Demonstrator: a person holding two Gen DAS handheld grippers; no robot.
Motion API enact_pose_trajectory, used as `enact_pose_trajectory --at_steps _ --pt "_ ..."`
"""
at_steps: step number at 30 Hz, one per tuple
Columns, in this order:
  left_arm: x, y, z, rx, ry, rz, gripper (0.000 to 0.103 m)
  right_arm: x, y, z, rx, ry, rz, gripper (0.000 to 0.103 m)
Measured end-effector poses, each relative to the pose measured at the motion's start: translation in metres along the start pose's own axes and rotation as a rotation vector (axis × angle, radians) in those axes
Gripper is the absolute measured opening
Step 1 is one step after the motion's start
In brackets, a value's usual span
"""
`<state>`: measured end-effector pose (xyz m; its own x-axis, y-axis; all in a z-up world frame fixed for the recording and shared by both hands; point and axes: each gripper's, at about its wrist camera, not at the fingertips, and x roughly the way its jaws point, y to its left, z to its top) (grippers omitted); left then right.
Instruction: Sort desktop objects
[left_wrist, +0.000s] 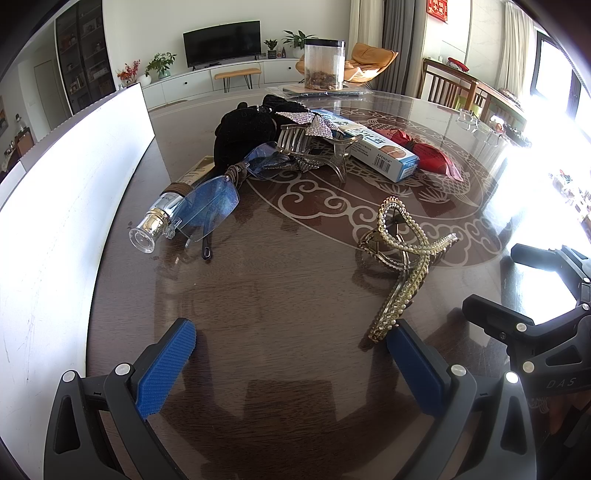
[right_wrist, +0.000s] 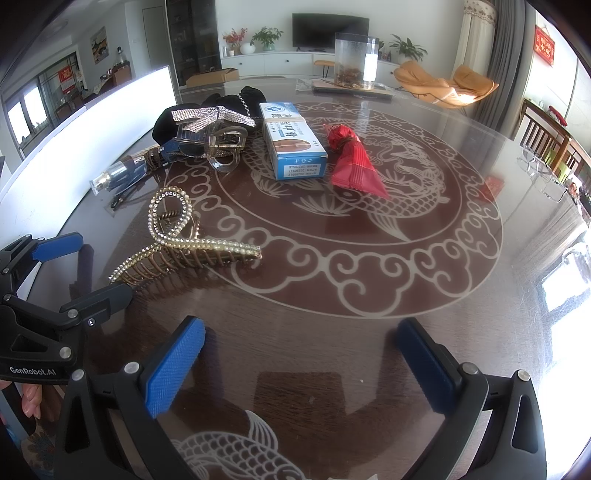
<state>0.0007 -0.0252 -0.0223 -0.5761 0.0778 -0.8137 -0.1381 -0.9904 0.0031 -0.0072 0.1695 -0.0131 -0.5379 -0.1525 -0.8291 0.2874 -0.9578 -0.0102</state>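
Desktop objects lie scattered over a dark tabletop (right_wrist: 332, 332) with pale fish and cloud patterns under a glossy surface. In the left wrist view, a pearl clip (left_wrist: 402, 251) lies right of centre, its long end reaching down to just beside the right finger of the left gripper (left_wrist: 291, 354), whose jaws stand wide apart with nothing between them. Left of centre, glasses (left_wrist: 210, 206) with blue-tinted lenses rest against a small bottle (left_wrist: 155, 225) lying on its side. Above them, near the upper middle, sits a heap — a black pouch (left_wrist: 240, 129), a rhinestone bow (left_wrist: 314, 123) and a clear clip (left_wrist: 314, 147) touching one another. Just right of the heap lies a blue box (left_wrist: 380, 147), and beside it a red packet (left_wrist: 424, 151). A white board (left_wrist: 55, 221) fills the left edge of the frame, and a clear jar (left_wrist: 325, 66) stands at the far upper middle.

In the right wrist view, the right gripper (right_wrist: 299, 365) hovers low over bare tabletop at the bottom of the frame — jaws also wide apart, empty. The pearl clip (right_wrist: 177, 240) lies at middle left, the box (right_wrist: 291, 144) and packet (right_wrist: 351, 158) side by side above centre.
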Motion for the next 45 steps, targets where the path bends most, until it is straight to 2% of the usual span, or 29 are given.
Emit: enact_pose_trajectory --at_steps 10,14,17,21,25,29,31,34,36,37,39,41,43,45 --pt "-0.002 0.002 -0.002 -0.004 0.000 -0.001 0.103 0.000 0.000 0.000 0.000 0.000 0.000 0.103" --pt "-0.018 0.018 -0.012 -0.086 -0.021 -0.035 0.103 0.000 0.000 0.000 0.000 0.000 0.000 0.103" --pt "-0.030 0.033 -0.013 -0.135 -0.053 -0.023 0.103 0.000 0.000 0.000 0.000 0.000 0.000 0.103" --pt "-0.032 0.043 0.013 -0.124 -0.081 0.011 0.103 0.000 0.000 0.000 0.000 0.000 0.000 0.103" --pt "-0.021 0.040 0.053 -0.082 -0.137 0.126 0.103 0.000 0.000 0.000 0.000 0.000 0.000 0.103" --pt "0.016 0.044 0.085 -0.071 -0.074 0.209 0.103 -0.001 -0.001 0.000 0.002 -0.001 -0.002 0.103" --pt "0.032 0.048 0.095 -0.087 -0.039 0.176 0.103 -0.001 -0.001 -0.001 0.003 -0.002 -0.003 0.103" --pt "0.043 0.045 0.094 -0.087 -0.017 0.039 0.103 -0.001 -0.001 -0.001 0.003 -0.002 -0.003 0.103" --pt "0.038 0.031 0.087 -0.018 -0.026 -0.027 0.103 -0.001 -0.001 -0.001 0.003 -0.002 -0.003 0.103" --pt "0.033 0.024 0.083 0.018 -0.027 -0.086 0.103 -0.001 -0.001 -0.001 0.003 -0.002 -0.003 0.103" --pt "0.020 0.020 0.077 0.022 -0.032 -0.162 0.103 -0.001 -0.001 -0.001 0.003 -0.002 -0.003 0.103" --pt "0.006 0.027 0.076 -0.034 -0.068 -0.151 0.103 -0.001 -0.001 -0.001 0.003 -0.002 -0.003 0.103" --pt "0.001 0.041 0.081 -0.113 -0.094 -0.083 0.103 -0.001 -0.001 -0.001 0.003 -0.002 -0.003 0.103" --pt "0.007 0.054 0.088 -0.173 -0.079 0.002 0.103 -0.001 -0.001 -0.002 0.003 -0.002 -0.003 0.103"
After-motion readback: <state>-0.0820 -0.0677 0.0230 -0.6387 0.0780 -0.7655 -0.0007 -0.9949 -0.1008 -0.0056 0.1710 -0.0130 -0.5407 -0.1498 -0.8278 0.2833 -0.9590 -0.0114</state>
